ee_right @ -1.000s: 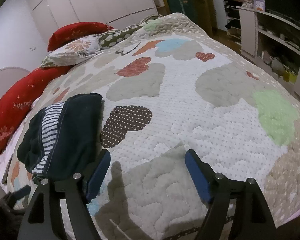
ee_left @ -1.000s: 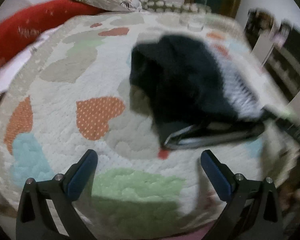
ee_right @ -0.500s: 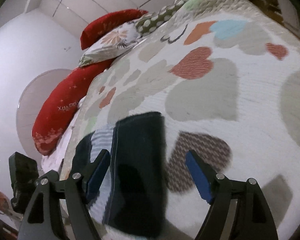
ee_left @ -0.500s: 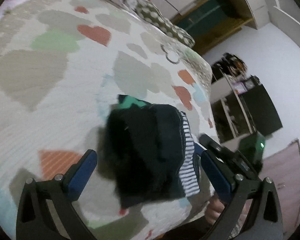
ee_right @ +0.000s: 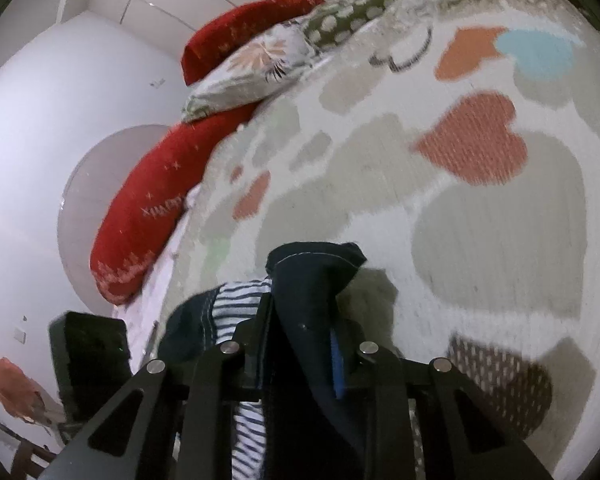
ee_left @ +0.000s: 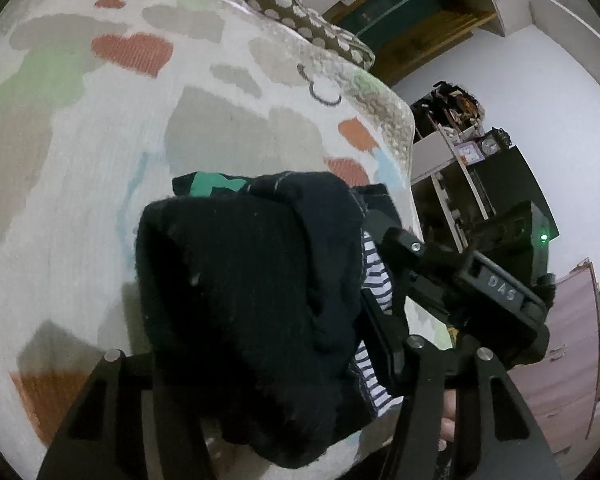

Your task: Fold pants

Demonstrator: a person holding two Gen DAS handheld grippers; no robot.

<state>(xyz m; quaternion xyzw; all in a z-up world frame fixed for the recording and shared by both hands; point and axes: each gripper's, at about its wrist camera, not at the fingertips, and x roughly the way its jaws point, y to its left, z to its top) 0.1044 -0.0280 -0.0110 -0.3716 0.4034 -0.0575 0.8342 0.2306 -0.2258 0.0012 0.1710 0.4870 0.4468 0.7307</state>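
**Both claws clamped on the pants bundle at the bed edge: slip and unfold risk**

Right claw (ee_right: pixel 300 360): jaws drawn close, pinching a dark fold of the pants (ee_right: pixel 312 292); striped lining spills out just left of the near finger. Only a narrow fold sits between the pads, so a lift could pull the cloth free.

Left claw (ee_left: pixel 256 364): bunched black pants (ee_left: pixel 244 292) fill the gap between its fingers; it appears to grip them, but the pads are buried in cloth and contact cannot be confirmed.

Risk: bundle is thick and uneven. If the claws move apart or at different rates, layers may slide and the fold open.

Beyond: quilt (ee_left: pixel 100 140) on the bed; the pants' far edge touches it. Green patch at the bundle's far end is unidentifiable. Red pillow (ee_right: pixel 148 216) far left, blurred.
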